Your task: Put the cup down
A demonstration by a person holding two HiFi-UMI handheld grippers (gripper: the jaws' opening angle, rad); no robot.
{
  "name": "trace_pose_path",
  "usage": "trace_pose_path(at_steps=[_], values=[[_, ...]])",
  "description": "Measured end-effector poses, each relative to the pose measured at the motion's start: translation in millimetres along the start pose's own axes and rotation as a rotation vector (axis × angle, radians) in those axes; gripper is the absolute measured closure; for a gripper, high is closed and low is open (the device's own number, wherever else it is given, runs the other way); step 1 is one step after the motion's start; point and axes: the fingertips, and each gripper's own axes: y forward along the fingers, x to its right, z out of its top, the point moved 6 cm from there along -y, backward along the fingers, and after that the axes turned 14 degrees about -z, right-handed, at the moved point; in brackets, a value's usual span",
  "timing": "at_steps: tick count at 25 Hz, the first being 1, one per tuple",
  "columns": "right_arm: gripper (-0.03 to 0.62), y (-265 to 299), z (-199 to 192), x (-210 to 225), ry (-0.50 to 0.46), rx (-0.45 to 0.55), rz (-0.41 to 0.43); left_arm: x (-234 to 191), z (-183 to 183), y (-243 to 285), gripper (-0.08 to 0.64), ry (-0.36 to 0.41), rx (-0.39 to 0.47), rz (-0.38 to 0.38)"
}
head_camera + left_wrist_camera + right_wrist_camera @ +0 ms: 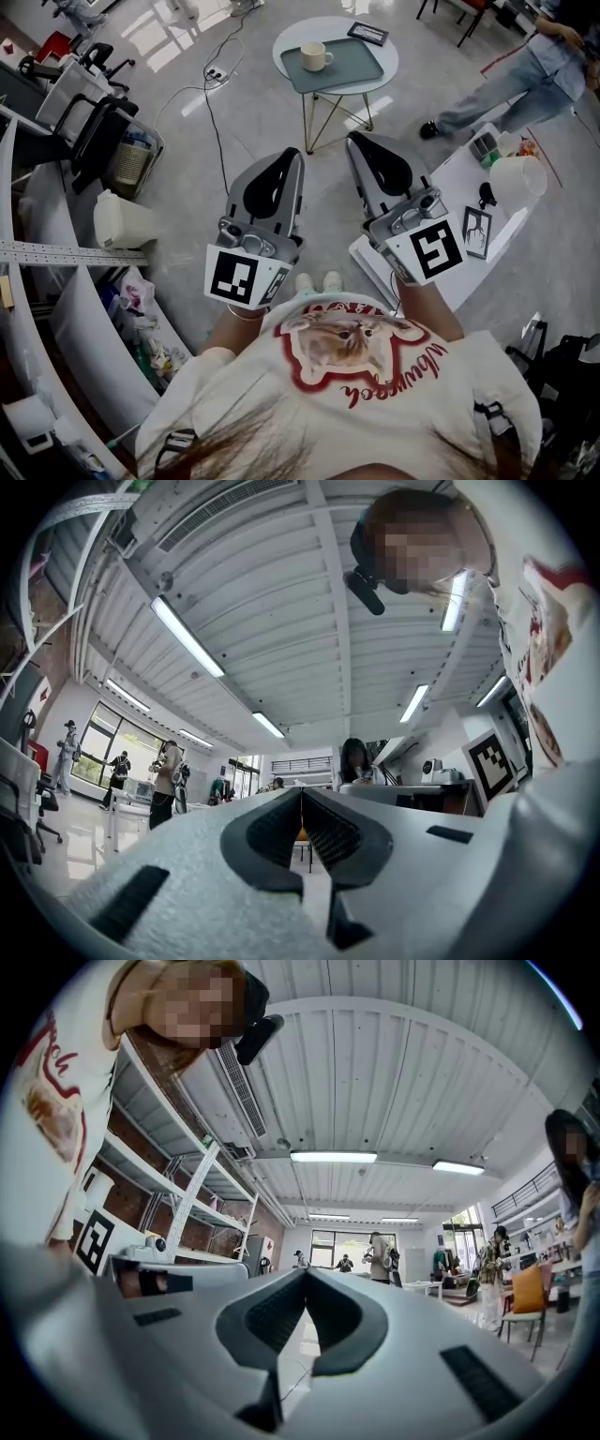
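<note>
A cream cup stands on a grey-green tray on a small round white table ahead of me. Both grippers are held close to my chest, well short of that table. My left gripper is shut with its tips together and nothing between them. My right gripper is likewise shut and empty. In the left gripper view the left gripper points up across the room toward the ceiling; in the right gripper view the right gripper does the same. The cup shows in neither gripper view.
A dark tablet lies on the round table. A white desk with a white lamp stands at my right. Office chairs, a bin and shelving line the left. A person walks at top right. Cables run over the floor.
</note>
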Motion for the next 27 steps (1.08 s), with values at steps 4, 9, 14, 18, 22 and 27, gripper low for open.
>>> trace_pose_path(at_steps=[4, 9, 14, 18, 22, 27], values=[[0.565, -1, -3, -2, -0.015, 0.005, -0.004, -1, 2, -6, 0.546, 0.006, 0.004, 0.002], [0.565, 1, -2, -10, -0.021, 0.004, 0.001, -3, 5, -11, 0.546, 0.006, 0.009, 0.001], [0.565, -1, -3, -15, -0.018, 0.004, -0.004, -3, 5, -16, 0.546, -0.002, 0.013, 0.0], [0.565, -2, 0, -20, -0.026, 0.008, 0.004, -2, 6, -19, 0.546, -0.006, 0.018, 0.001], [0.565, -3, 1, -23, -0.021, 0.011, -0.003, -2, 8, -24, 0.546, -0.003, 0.019, 0.0], [0.565, -3, 3, -29, -0.024, 0.016, 0.007, -2, 11, -30, 0.546, 0.007, 0.017, 0.006]])
